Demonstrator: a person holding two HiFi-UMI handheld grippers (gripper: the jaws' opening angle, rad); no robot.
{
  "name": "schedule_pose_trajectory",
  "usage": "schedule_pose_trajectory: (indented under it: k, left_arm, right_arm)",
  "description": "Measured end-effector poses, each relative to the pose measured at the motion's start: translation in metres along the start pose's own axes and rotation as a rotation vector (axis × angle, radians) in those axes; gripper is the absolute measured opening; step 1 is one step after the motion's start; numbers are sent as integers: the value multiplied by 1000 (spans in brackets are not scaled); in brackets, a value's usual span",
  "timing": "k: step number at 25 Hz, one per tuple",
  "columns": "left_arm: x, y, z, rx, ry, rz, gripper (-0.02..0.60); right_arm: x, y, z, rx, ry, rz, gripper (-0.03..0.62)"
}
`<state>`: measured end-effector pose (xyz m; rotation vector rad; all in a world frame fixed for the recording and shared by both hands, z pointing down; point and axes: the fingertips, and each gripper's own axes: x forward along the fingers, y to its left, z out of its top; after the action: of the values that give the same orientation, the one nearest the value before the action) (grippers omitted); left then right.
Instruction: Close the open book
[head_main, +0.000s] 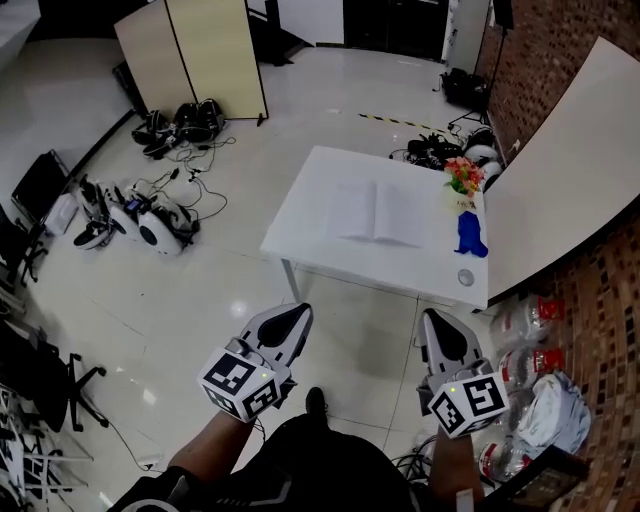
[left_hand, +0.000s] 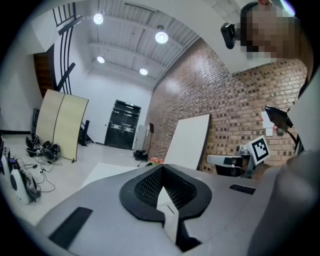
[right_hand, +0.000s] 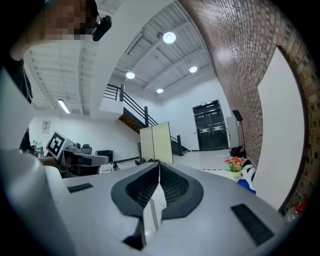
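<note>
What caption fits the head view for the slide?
Left gripper and right gripper, both shut and empty, held short of the white table where the open book lies flat.

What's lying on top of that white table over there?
An open book lies in the middle of the table; along one edge stand potted flowers, a blue object and a small round grey thing. Whatever lies under the book is covered.

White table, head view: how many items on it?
4: open white book at the centre; pot of orange-pink flowers by the far right edge; blue object just in front of it; small grey round object near the near right corner. Nothing looks hidden.
</note>
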<state>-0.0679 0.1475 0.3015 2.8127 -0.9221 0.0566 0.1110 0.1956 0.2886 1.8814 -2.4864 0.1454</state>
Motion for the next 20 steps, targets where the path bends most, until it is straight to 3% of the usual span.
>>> schedule_pose_trajectory:
  k: [10,16,20]
  left_arm:
    - [53,112,23,-14,-33,-12,-6]
    - [95,143,28,-13,-38,-47,-5]
    - [130,169,26,-30,-25,-4,-5]
  right_arm:
    - [120,-13,23,-5,-24,-4,2]
    - [178,-37,28,-34,7,3,2]
    - [218,-59,26,-11,10,50,2]
